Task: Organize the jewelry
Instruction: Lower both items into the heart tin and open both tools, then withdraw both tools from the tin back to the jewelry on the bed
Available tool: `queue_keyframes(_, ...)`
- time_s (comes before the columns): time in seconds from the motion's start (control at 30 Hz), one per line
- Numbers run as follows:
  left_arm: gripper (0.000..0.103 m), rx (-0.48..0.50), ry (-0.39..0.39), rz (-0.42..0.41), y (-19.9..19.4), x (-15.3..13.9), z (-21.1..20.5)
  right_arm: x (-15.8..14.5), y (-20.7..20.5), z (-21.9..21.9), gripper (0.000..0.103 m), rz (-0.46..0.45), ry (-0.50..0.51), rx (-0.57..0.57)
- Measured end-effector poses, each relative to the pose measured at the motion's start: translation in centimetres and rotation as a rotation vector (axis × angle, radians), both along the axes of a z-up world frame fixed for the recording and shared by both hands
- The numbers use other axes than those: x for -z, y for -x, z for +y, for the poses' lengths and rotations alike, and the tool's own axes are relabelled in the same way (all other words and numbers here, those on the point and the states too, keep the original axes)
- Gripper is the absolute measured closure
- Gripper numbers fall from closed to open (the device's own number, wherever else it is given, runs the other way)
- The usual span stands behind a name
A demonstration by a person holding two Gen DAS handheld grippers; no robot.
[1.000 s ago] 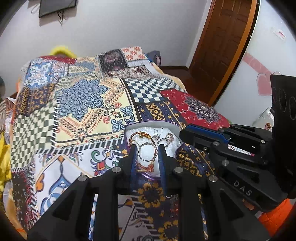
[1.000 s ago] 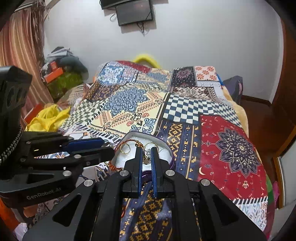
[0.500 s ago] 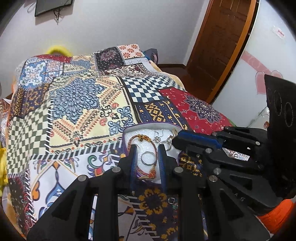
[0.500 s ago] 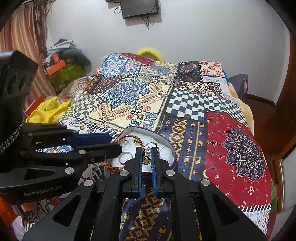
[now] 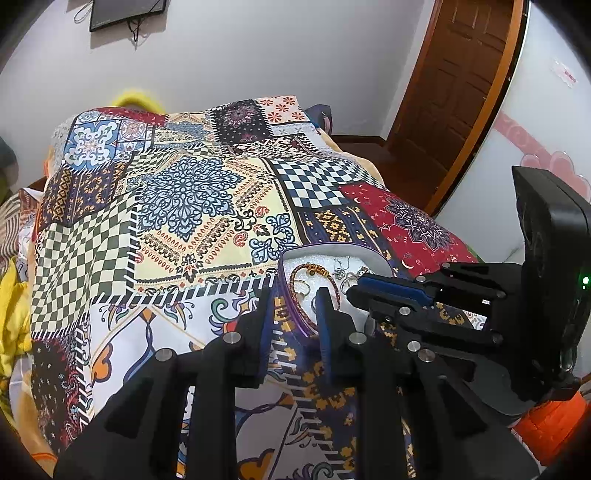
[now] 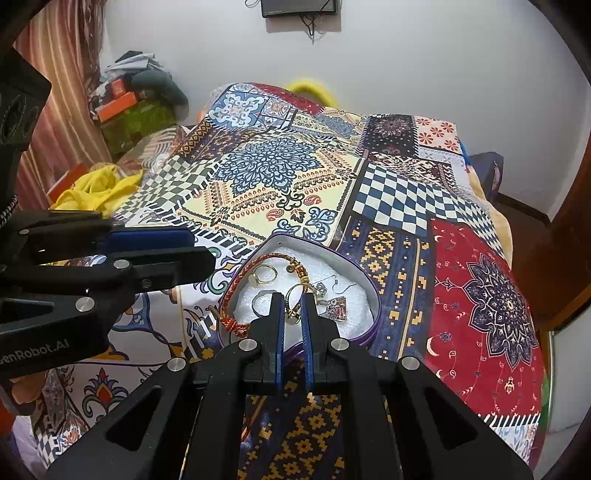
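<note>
A heart-shaped purple jewelry box (image 6: 364,266) with a white lining lies on the patchwork bedspread (image 6: 280,177). It holds a red braided bracelet (image 6: 236,288), a gold ring (image 6: 264,275), silver earrings (image 6: 334,306) and a gold ring (image 6: 295,295). My right gripper (image 6: 293,306) is nearly shut around that gold ring. My left gripper (image 5: 293,299) is open, with the box's near-left rim (image 5: 291,314) between its fingers. The box (image 5: 373,258) and the bracelet (image 5: 314,269) show in the left wrist view, with the right gripper (image 5: 354,288) over them.
A yellow cloth (image 6: 96,188) and piled boxes (image 6: 129,110) lie at the bed's left. A wooden door (image 5: 454,81) stands at the right. A dark screen (image 6: 299,7) hangs on the far wall.
The left gripper has moved left, from over the box's middle to its near-left rim. The right gripper has stayed over the gold ring, a little lower and closer to the box.
</note>
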State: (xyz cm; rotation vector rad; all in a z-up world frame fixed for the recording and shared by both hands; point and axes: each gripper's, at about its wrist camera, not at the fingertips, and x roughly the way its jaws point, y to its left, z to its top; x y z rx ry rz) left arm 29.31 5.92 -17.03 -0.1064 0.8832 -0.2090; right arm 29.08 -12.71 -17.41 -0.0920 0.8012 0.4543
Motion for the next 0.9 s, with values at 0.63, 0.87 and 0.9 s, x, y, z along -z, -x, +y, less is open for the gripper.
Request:
queue_keyframes(0.63, 0.073, -0.021, -0.015, -0.057, 3.7, -3.8, -0.2, -3.8, 3.6, -2.0, 0.064, -0.078, -0.008, 0.072)
queue_keyframes(0.87, 0.07, -0.002, -0.027, -0.04, 5.4, -3.6, -1.1, -4.2, 5.3, -2.9, 0.063, -0.085, -0.02, 0.094)
queue_keyframes(0.9, 0.07, 0.001, -0.028, -0.035, 5.6, -3.4, -1.1, -4.1, 5.5, -3.0, 0.063, -0.079, -0.024, 0.096)
